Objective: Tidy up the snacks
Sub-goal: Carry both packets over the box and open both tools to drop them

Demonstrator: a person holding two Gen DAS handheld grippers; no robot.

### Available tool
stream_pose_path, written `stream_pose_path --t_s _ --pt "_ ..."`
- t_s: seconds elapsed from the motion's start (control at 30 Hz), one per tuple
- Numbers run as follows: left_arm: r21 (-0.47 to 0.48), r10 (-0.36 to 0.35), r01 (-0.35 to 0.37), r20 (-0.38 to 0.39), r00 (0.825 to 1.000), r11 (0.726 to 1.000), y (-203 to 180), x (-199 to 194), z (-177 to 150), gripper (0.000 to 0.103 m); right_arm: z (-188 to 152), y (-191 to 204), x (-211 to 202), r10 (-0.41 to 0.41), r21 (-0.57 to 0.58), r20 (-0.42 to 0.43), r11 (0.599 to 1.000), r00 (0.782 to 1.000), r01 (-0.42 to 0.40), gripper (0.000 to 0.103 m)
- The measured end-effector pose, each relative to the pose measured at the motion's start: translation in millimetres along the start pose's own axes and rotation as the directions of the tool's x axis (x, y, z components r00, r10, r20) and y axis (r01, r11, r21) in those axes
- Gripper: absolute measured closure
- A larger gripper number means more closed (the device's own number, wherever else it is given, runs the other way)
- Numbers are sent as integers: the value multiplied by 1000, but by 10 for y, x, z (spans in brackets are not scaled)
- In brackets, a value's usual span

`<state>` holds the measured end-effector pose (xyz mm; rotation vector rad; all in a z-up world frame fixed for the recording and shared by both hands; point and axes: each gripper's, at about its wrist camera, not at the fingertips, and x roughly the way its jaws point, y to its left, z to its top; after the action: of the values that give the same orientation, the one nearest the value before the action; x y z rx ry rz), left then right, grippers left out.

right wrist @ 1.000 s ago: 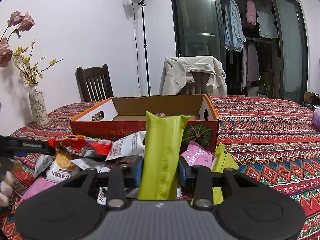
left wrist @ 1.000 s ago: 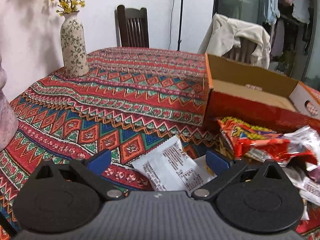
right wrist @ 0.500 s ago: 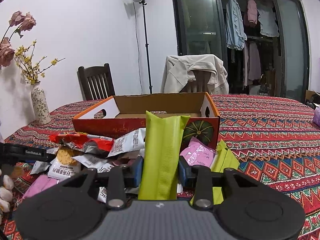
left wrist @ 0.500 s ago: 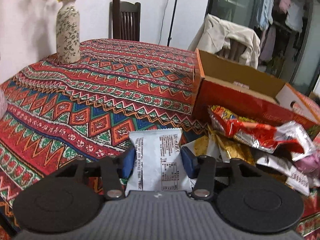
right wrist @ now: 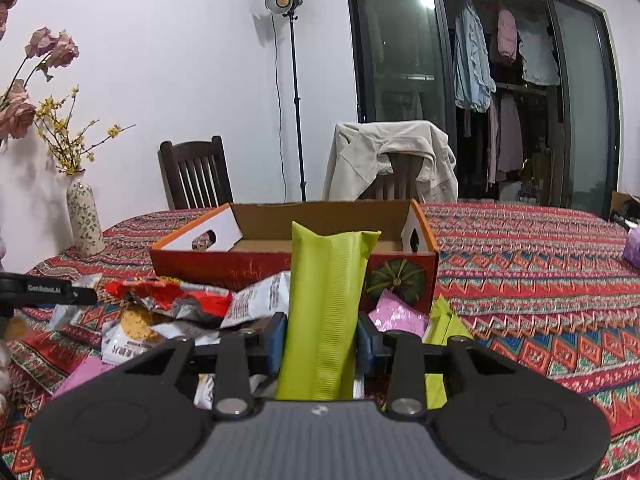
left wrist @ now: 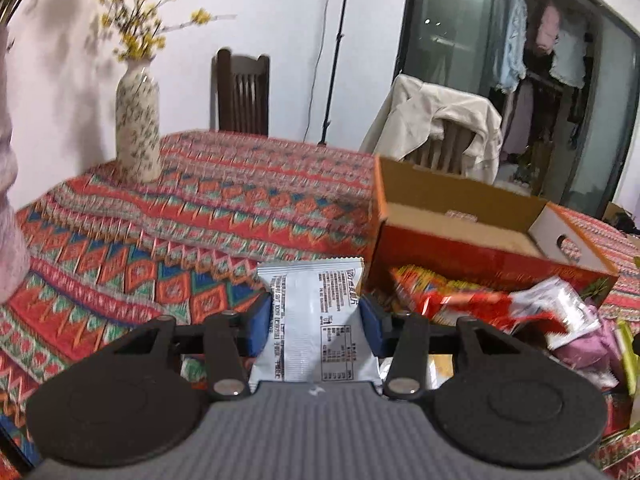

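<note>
Right wrist view: the room has a big white wall [right wrist: 180, 60] and a dark glass door [right wrist: 480, 92] with clothes [right wrist: 504, 80] hanging behind it. A tall lamp on a stand [right wrist: 285, 2] is by the wall. A big table fills the lower part of the picture, covered with a red cloth [right wrist: 520, 264] full of zigzag shapes. Two chairs stand behind the table: a dark wooden chair [right wrist: 195, 174] and one with a pale jacket [right wrist: 384, 156] thrown over it.

On the cloth sits an open cardboard box [right wrist: 260, 258], red on the outside, with a pumpkin picture on it. At the far left edge is a flowered vase [right wrist: 85, 220] with yellow flowers.

In front of the box is a messy pile of snack packets [right wrist: 180, 304], touching each other.

The right gripper [right wrist: 323, 340] is squeezed tight on a tall green packet [right wrist: 326, 304], which stands up in front of the box.

In the left wrist view, the left gripper [left wrist: 314, 328] is pinching a small white packet [left wrist: 316, 320] with black print. Its jaws have just closed in on both sides of it. The white packet is held up above the cloth, just left of the box [left wrist: 472, 256].
</note>
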<state>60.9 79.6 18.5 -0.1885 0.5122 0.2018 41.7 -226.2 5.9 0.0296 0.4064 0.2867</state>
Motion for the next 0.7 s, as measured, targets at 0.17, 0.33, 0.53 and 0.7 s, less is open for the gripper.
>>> stream_pose_path --t_s 0.17,0.33,0.53,0.7 --pt "33 -33 31 61 998 999 -159 -98 215 55 186 -14 6 -10 -20 36 1000 999 10 67" --pt "85 -71 61 113 991 994 -408 -137 447 55 449 -58 97 -18 -24 59 1000 998 19 68" --pt "138 -105 84 155 982 987 -778 -46 690 55 797 -137 367 -11 2 56 1000 998 11 68" --pt "143 -123 99 169 978 985 -1035 161 850 55 1067 -171 699 -15 29 50 999 999 14 68"
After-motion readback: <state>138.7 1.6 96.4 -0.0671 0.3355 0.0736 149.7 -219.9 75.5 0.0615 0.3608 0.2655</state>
